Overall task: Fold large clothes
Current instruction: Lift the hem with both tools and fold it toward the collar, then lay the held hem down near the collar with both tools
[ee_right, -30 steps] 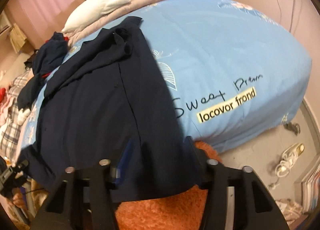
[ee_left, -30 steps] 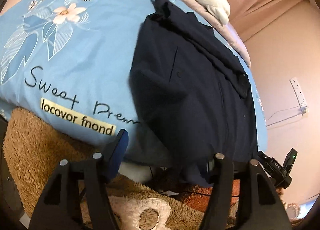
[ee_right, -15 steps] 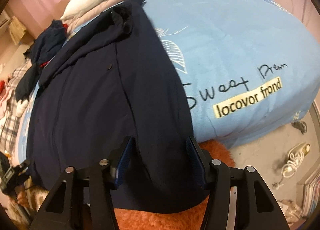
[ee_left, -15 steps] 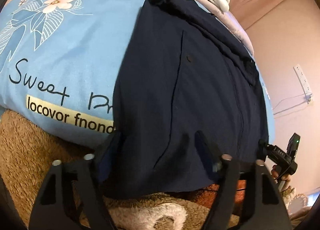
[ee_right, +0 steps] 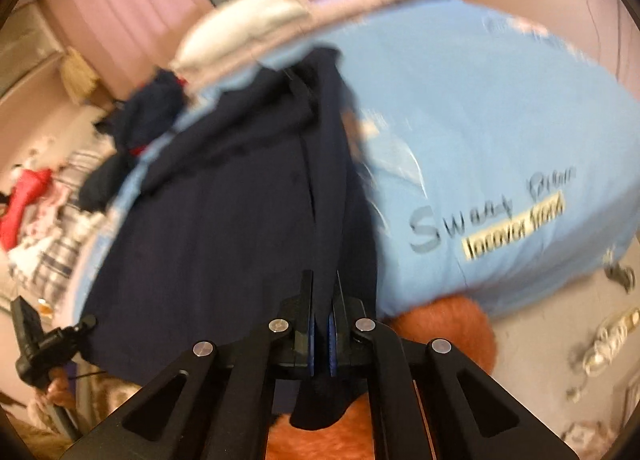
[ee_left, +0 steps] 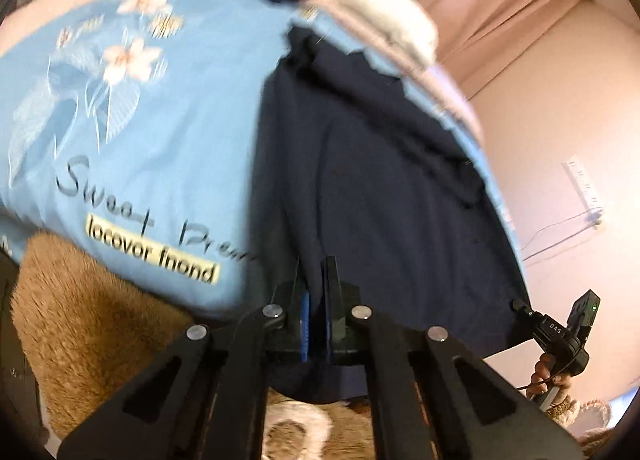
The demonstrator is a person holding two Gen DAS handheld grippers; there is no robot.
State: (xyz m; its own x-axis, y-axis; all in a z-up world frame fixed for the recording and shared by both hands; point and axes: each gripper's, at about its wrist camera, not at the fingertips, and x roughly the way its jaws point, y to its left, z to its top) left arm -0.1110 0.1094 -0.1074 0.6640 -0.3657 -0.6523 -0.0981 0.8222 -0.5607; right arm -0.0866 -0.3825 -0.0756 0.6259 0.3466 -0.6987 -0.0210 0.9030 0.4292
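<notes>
A dark navy shirt lies spread on a light blue bed cover, its hem hanging over the near edge of the bed. My left gripper is shut on the hem near the shirt's left corner, with cloth pinched between the blue pads. In the right wrist view the same shirt fills the middle, and my right gripper is shut on its hem near the right corner. The cloth pulls taut from both grips toward the collar. Both views are blurred by motion.
A white pillow and a pile of dark clothes lie at the far end of the bed. A furry brown rug covers the floor below. The other gripper and a hand show at the right. Shoes lie on the floor.
Both grippers closed from open onto the shirt's hem. They then lifted slightly, pulling the hem up and drawing the cloth taut.
</notes>
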